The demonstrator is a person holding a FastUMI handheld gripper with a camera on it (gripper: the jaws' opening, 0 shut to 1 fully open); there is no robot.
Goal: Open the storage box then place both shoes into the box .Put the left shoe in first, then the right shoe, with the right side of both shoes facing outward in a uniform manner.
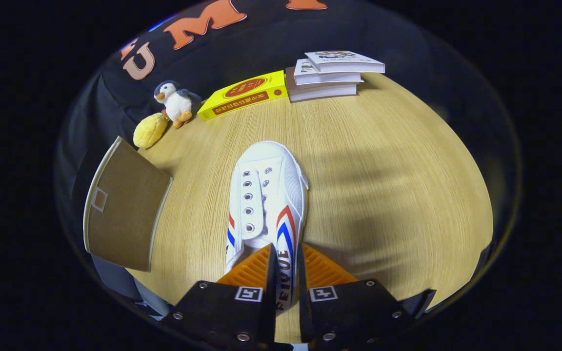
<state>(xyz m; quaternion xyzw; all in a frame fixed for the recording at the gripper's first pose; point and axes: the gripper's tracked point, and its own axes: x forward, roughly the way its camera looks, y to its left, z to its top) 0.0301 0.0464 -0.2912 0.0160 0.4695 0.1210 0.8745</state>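
Both fingers of the gripper (pixel 285 265) pinched the shoe's (pixel 266 195) side wall between them; a steady, level lift looked wisest.

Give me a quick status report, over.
Gripper shut on white shoe, pinching its side wall. Brown box flap beside it. Nothing in the way.

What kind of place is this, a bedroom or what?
Probably a staged booth, not a real room: a wooden table against black cloth, with books, a toy penguin and a brown box laid out. The gripper is shut on a white shoe.
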